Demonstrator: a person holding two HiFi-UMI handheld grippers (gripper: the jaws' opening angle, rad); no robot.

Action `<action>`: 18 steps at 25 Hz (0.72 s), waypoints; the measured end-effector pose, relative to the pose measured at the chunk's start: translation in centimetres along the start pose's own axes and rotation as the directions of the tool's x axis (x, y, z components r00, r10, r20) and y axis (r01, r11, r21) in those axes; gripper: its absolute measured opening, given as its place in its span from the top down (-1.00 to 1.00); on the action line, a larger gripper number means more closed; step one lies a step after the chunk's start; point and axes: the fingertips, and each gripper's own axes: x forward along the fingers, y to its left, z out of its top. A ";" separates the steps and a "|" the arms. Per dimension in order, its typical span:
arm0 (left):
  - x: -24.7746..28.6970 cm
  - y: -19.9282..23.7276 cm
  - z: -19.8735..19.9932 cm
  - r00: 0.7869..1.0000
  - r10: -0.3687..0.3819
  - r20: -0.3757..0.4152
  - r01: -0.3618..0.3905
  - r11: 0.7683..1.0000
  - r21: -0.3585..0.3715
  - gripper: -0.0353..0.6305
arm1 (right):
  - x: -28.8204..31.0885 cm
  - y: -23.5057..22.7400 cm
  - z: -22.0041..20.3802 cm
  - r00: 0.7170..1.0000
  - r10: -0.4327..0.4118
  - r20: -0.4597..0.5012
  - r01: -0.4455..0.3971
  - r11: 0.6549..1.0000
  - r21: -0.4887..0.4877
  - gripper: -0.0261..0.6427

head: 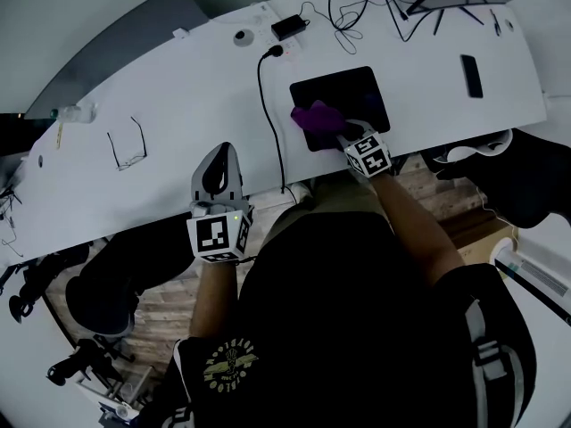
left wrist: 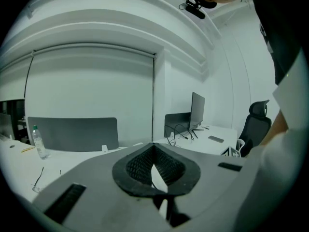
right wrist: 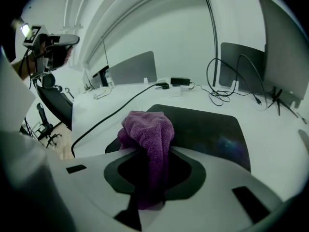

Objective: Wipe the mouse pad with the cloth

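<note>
A black mouse pad (head: 348,96) lies on the white desk (head: 178,96), right of centre. A purple cloth (head: 316,117) rests bunched on the pad's front left part. My right gripper (head: 346,132) is shut on the cloth and reaches in from the desk's front edge. In the right gripper view the cloth (right wrist: 147,127) runs between the jaws of the right gripper (right wrist: 153,154), with the mouse pad (right wrist: 212,129) spread beyond it. My left gripper (head: 220,152) hovers at the desk's front edge, left of the pad. In its own view the left gripper (left wrist: 153,150) is shut on nothing.
A black cable (head: 268,114) runs across the desk just left of the pad. Glasses (head: 128,145) lie far left, a phone (head: 471,76) right of the pad, a power adapter (head: 288,27) and tangled cables (head: 357,16) behind. A black chair (head: 508,172) stands at the right.
</note>
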 end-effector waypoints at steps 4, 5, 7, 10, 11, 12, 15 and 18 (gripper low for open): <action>0.8 -0.8 0.5 1.000 -0.022 0.005 0.022 1.000 0.010 0.89 | -0.8 -1.8 -0.6 0.999 -0.037 0.001 0.037 0.999 0.020 0.65; 1.0 -0.8 0.6 1.000 -0.024 0.006 0.024 1.000 0.011 0.89 | -0.9 -2.2 -0.7 0.999 -0.045 -0.001 0.045 0.999 0.019 0.65; 1.1 -0.9 0.7 1.000 -0.027 0.005 0.027 1.000 0.013 0.89 | -1.3 -3.1 -0.9 0.998 -0.064 -0.007 0.064 0.998 0.024 0.65; 1.4 -0.8 1.0 1.000 -0.029 0.009 0.029 0.999 0.015 0.89 | -2.0 -4.6 -1.5 0.995 -0.095 -0.014 0.095 0.994 0.045 0.65; 1.6 -0.7 1.2 0.999 -0.030 0.011 0.030 0.999 0.015 0.89 | -2.3 -5.2 -1.7 0.994 -0.105 -0.017 0.106 0.993 0.049 0.65; 1.7 -0.7 1.3 0.999 -0.030 0.014 0.030 0.999 0.016 0.89 | -2.5 -5.7 -1.8 0.993 -0.116 -0.020 0.117 0.992 0.053 0.65; 1.8 -0.5 1.7 0.999 -0.031 0.020 0.031 0.999 0.022 0.89 | -3.3 -7.4 -2.5 0.988 -0.150 -0.031 0.152 0.985 0.087 0.65; 1.9 -0.1 2.1 0.999 -0.027 0.027 0.026 0.999 0.025 0.89 | -4.3 -9.3 -3.3 0.981 -0.190 -0.043 0.194 0.973 0.128 0.65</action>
